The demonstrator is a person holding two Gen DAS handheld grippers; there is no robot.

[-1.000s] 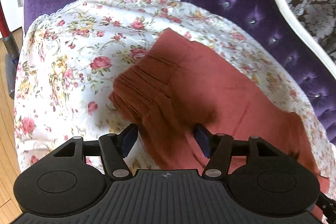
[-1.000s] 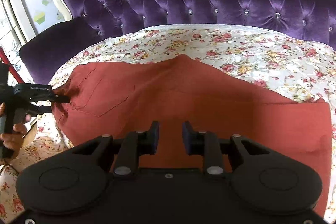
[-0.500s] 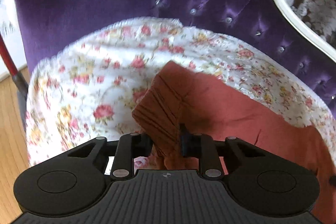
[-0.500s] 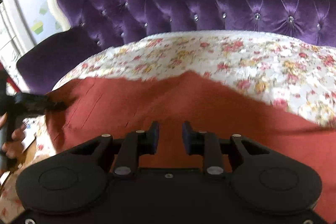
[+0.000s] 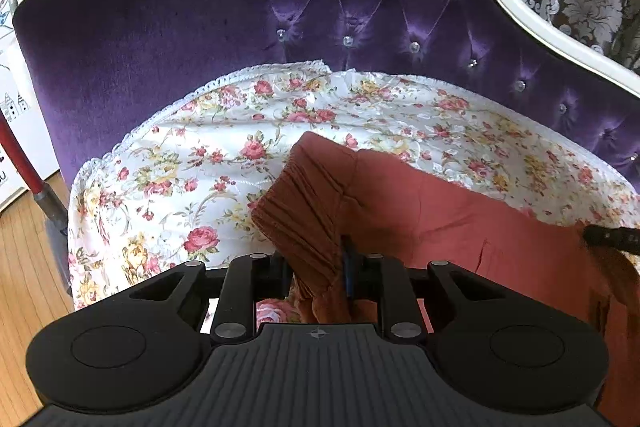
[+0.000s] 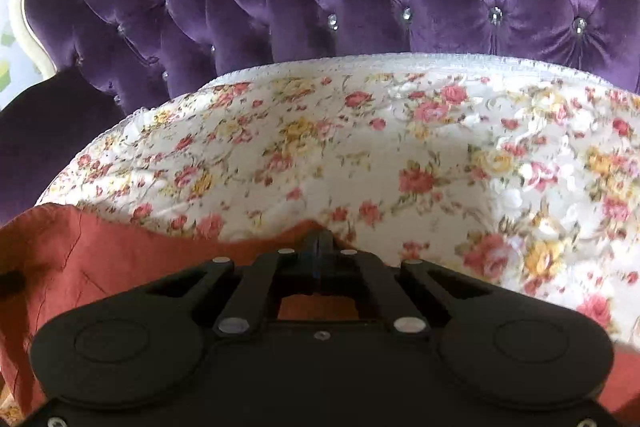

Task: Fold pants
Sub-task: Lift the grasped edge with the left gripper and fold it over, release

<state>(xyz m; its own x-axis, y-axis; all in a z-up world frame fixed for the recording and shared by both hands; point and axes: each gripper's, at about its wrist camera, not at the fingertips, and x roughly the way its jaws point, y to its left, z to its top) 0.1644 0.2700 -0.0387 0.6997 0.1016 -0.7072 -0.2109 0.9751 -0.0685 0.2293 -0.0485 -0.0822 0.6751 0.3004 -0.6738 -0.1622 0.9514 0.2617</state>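
Because the jaws of our left gripper (image 5: 316,273) are drawn close on the gathered, ribbed waistband of the pants (image 5: 440,211), we already have a bunched handful of cloth pinched there, and the fabric rises from the grip toward twelve o'clock in the left wrist view. On the other side, our right gripper (image 6: 320,259) has its jaws pressed fully together, with the edge of the pants (image 6: 120,251) running into them; the cloth between the pads is very thin, but it appears caught.

Outward from the grips, the rust-red pants stretch between our two tools. In the left view they run off toward three o'clock, where the tip of the right tool shows dark at the edge. In the right view they trail toward nine o'clock and sag below the tool. They lie partly on the flowered cover (image 6: 360,147), which is spread over the seat of the purple sofa (image 6: 280,7).

We judge the cloth light, soft and limp: it will droop wherever it is unsupported and crease readily. The elastic waistband is the thickest, surest hold; a single thin edge, as on the right, could slip out under a pull. We would keep gentle tension between both holds.
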